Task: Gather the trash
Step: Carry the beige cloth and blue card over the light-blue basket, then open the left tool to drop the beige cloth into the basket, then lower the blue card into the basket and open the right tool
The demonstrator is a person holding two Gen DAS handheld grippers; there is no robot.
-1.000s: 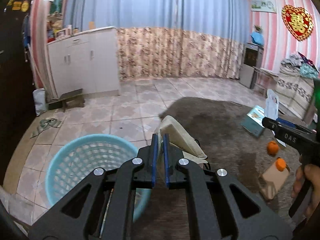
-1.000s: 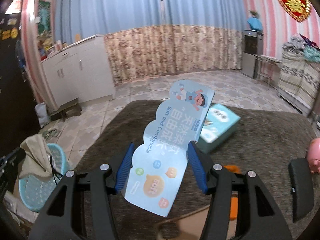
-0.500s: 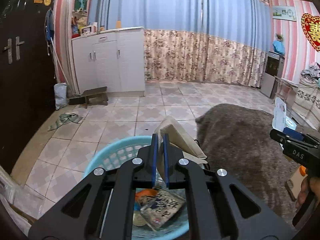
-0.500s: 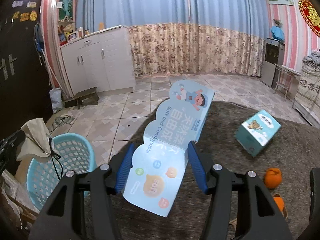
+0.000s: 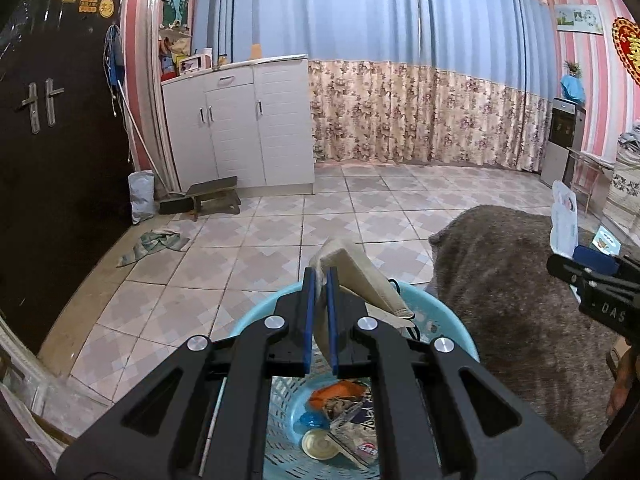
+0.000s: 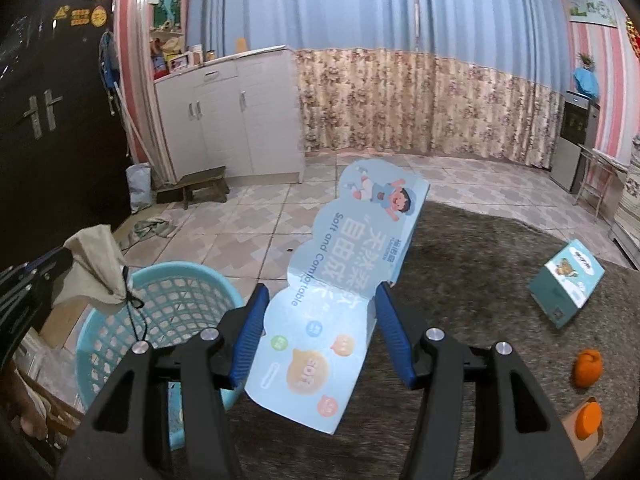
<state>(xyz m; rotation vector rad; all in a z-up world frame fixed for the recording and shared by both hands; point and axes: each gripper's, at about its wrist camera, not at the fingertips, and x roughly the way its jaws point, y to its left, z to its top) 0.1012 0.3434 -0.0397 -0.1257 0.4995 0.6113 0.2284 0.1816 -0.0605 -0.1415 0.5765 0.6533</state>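
Left gripper (image 5: pixel 319 300) pinched tight on a cream cloth bag (image 5: pixel 352 272), fingers almost together, held right over the blue basket (image 5: pixel 452 316). Same bag (image 6: pixel 94 264) seen from the other side, hanging above the basket (image 6: pixel 168 308) rim with a thin black string (image 6: pixel 134 312) dangling down. Inside the basket, some trash: an orange wrapper (image 5: pixel 336 394), a round tin lid (image 5: pixel 320 444) and a crinkly packet (image 5: pixel 356 432). Right gripper (image 6: pixel 320 320) spread wide, squeezing a light blue card (image 6: pixel 340 292) by its two side edges, card tilted up and away, with a cartoon child at the top and the words "Soft and Comfortable" down one side. Held just to the right of the basket, over the brown fuzzy rug (image 6: pixel 480 264). On the rug to the right, near: two orange bits (image 6: pixel 586 368), one of them sitting on a tan thing cut off by the edge. A little farther, a teal box (image 6: pixel 566 288) lying tipped on the rug. Beyond, tiled floor (image 5: pixel 280 232) with a green rag (image 5: pixel 154 242) and a low wooden stool (image 5: pixel 214 198). Far back, a white cupboard (image 5: pixel 244 128) and blue curtains (image 5: pixel 360 40)
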